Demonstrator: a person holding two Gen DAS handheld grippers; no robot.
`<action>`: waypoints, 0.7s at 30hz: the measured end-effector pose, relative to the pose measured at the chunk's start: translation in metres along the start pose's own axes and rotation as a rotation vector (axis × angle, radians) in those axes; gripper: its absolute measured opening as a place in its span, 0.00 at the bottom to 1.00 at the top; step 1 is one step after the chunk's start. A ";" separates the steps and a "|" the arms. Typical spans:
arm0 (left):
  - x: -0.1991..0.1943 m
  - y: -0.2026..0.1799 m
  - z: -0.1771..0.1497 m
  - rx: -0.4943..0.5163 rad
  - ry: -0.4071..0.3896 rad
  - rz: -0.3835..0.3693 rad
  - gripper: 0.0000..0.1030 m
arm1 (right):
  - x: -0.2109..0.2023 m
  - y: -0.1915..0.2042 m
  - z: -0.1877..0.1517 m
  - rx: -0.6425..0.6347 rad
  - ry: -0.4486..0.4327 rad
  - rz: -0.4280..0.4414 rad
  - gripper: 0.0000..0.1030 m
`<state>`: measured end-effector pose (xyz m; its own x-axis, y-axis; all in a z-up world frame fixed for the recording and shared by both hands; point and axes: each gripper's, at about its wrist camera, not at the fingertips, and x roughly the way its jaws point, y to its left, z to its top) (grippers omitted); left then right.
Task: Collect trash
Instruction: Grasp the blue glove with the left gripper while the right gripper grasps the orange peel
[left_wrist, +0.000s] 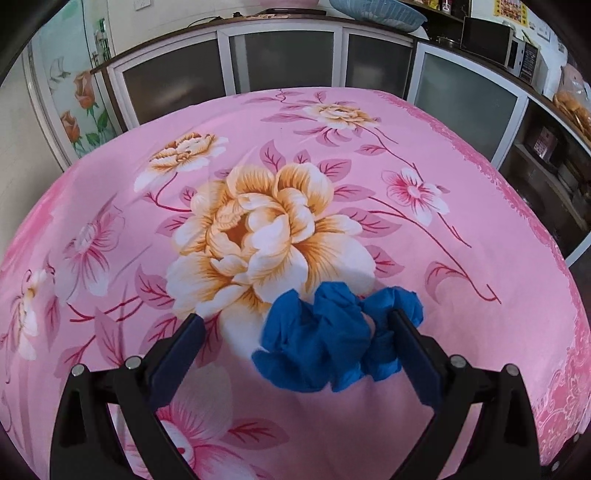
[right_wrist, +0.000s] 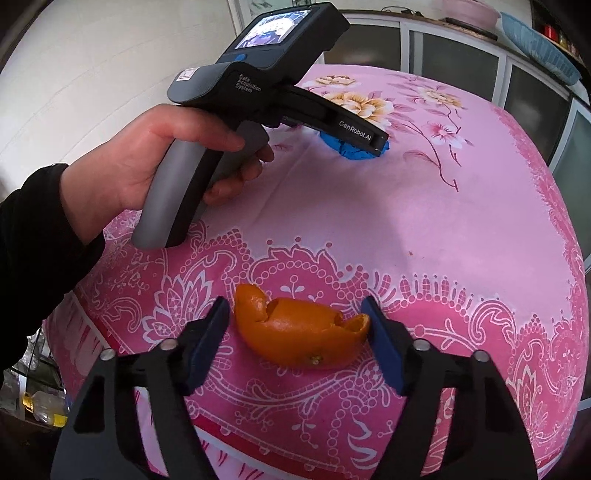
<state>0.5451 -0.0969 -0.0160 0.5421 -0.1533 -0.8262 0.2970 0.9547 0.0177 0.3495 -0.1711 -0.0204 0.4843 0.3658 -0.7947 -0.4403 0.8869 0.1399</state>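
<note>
A crumpled blue wad (left_wrist: 325, 339) lies on the pink flowered tablecloth (left_wrist: 461, 229). My left gripper (left_wrist: 295, 321) stands open around it. The right fingertip (left_wrist: 400, 325) rests against the wad, and the left one is well clear of it. The right wrist view shows this gripper (right_wrist: 380, 142) over the blue wad (right_wrist: 354, 151), held by a person's hand (right_wrist: 155, 155). A piece of orange peel (right_wrist: 299, 332) lies near the table's front edge. It sits between the jaws of my right gripper (right_wrist: 295, 306). The right pad (right_wrist: 380, 339) touches its end, and the left pad stands a sliver away.
Frosted-glass cabinets (left_wrist: 284, 59) run behind the table, with a blue basket (left_wrist: 376, 13) and a microwave (left_wrist: 491, 44) on top. The cloth drops off at the front edge (right_wrist: 258, 454). Bottles (right_wrist: 40, 406) lie on the floor at the lower left.
</note>
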 end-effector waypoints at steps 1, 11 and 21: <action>0.000 0.000 0.000 -0.003 -0.005 -0.003 0.92 | 0.001 -0.001 0.001 0.003 0.004 -0.001 0.56; -0.016 0.004 0.002 -0.031 -0.041 -0.065 0.15 | -0.006 -0.013 0.007 0.086 0.000 0.069 0.28; -0.062 0.018 -0.009 -0.067 -0.111 -0.123 0.15 | -0.034 -0.007 0.007 0.089 -0.046 0.088 0.28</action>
<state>0.5093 -0.0673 0.0305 0.5898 -0.2938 -0.7522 0.3152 0.9413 -0.1205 0.3415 -0.1881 0.0099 0.4822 0.4538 -0.7493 -0.4147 0.8717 0.2610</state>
